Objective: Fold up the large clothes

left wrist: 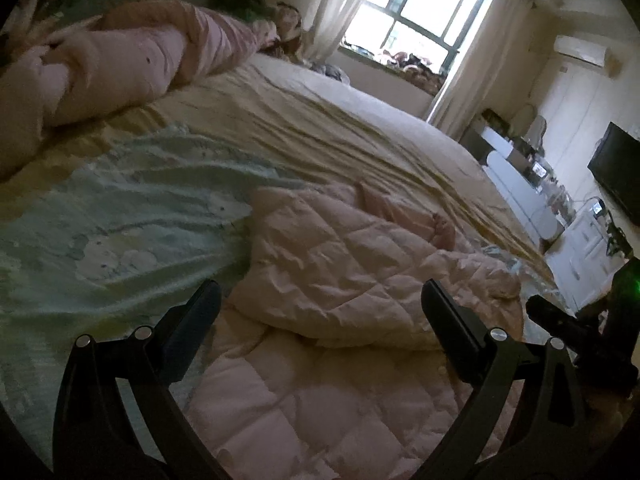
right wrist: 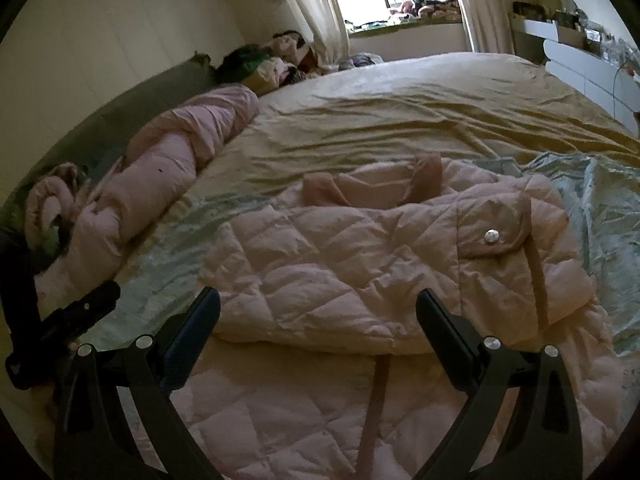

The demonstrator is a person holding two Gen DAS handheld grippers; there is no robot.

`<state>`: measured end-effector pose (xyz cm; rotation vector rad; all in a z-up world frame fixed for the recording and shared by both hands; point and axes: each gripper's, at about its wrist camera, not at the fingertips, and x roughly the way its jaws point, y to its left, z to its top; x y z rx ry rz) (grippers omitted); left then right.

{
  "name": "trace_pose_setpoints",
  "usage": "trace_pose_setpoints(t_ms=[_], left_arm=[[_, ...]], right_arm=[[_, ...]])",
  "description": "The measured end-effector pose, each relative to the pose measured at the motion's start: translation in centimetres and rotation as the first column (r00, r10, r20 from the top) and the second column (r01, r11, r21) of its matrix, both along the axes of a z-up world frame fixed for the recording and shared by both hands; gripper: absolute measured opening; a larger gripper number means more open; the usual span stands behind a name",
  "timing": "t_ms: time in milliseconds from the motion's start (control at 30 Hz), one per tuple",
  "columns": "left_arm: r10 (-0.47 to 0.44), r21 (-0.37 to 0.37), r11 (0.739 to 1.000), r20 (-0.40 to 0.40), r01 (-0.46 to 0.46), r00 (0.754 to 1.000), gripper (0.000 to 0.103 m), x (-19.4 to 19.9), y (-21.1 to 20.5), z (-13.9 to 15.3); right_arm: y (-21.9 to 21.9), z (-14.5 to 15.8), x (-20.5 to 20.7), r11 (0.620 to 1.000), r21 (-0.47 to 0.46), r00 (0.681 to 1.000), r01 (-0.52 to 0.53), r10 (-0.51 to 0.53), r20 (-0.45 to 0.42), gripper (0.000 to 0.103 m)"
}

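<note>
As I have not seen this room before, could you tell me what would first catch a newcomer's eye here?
The pale pink quilted jacket lies partly folded on the bed, right ahead of the open left gripper and open right gripper. A shiny snap stands out on its pocket flap. Beyond, the bright window glares, and a rolled pink bundle lines the wall side.

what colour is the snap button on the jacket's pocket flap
Silver, a shiny metal snap button on the pale pink quilted jacket; clearest in the right wrist view.

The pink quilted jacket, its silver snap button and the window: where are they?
pink quilted jacket (right wrist: 320, 264): right wrist view, folded-over upper layer.
silver snap button (right wrist: 491, 236): right wrist view, on the pocket flap.
window (left wrist: 420, 16): left wrist view, bright pane.
</note>
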<state>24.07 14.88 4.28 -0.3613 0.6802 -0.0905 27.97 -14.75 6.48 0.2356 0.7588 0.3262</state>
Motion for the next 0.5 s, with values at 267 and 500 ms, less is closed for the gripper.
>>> trace_pose_setpoints(t_ms=[267,500], left_arm=[[0.014,0.022,1.0,0.057,-0.016,0.998,0.094,-4.3,0.1,1.9],[0.008,0.048,0.999,0.065,-0.012,0.998,0.094,-6.4,-1.0,2.9]], right_arm=[[-0.2,1.6,-1.5,1.0,0.018,0.999,-0.019,0.018,0.042,0.098],[-0.8,3.3,-3.3,0.998,0.044,0.996,-0.045,0.041,0.078,0.098]])
